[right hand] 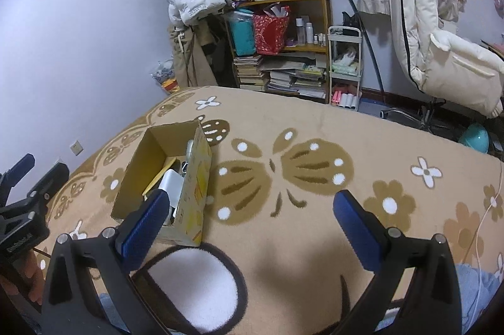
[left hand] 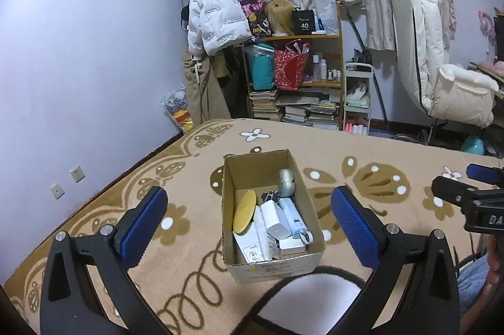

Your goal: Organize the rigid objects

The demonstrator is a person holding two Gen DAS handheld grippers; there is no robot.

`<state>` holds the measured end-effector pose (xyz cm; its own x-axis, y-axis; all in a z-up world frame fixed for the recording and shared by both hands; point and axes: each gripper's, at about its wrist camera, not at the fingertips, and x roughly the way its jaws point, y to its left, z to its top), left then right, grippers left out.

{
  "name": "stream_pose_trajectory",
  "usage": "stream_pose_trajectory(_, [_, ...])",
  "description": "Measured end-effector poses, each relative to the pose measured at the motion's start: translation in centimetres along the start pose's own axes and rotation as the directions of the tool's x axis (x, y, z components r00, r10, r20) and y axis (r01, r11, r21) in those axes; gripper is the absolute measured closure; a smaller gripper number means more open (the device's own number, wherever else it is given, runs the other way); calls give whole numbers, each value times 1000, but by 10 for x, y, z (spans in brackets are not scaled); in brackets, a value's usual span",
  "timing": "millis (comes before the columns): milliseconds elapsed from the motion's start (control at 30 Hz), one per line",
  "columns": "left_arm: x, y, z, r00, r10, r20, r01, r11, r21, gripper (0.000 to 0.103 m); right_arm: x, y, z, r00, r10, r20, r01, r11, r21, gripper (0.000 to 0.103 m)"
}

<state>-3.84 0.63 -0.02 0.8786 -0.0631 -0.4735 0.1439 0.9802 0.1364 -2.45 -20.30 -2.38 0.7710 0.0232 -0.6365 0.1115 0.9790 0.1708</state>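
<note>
An open cardboard box (left hand: 271,264) stands on a tan patterned blanket (left hand: 362,152). Inside lie a yellow disc (left hand: 244,211), a white charger block (left hand: 275,220), a light blue device (left hand: 293,217), a silver-green gadget (left hand: 286,182) and white packets. My left gripper (left hand: 250,223) hovers open in front of the box, nothing between its blue pads. In the right wrist view the same box (right hand: 192,193) sits left of my right gripper (right hand: 252,223), which is open over bare blanket with nothing in it. The other gripper shows at each view's edge.
A wooden shelf (left hand: 315,37) with books, bags and bottles stands beyond the bed. A white jacket (left hand: 214,17) hangs left of it. A white padded chair (left hand: 441,73) and a small trolley (left hand: 357,95) are at the right. A person's hand (right hand: 28,275) shows at lower left.
</note>
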Motion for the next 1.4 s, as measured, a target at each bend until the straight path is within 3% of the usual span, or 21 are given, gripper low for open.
stream_pose_trajectory(500, [9,-16,-7,999,17,-45,-15,999,44,0,-1,-5,-8,1000,-29,-5,29,1000,8,0])
stream_pose_trajectory(1400, [11,-3,-3,997,45,-57,-46,999,-25,0,1,0,-12,999,-34,-14,34,999,-11,0])
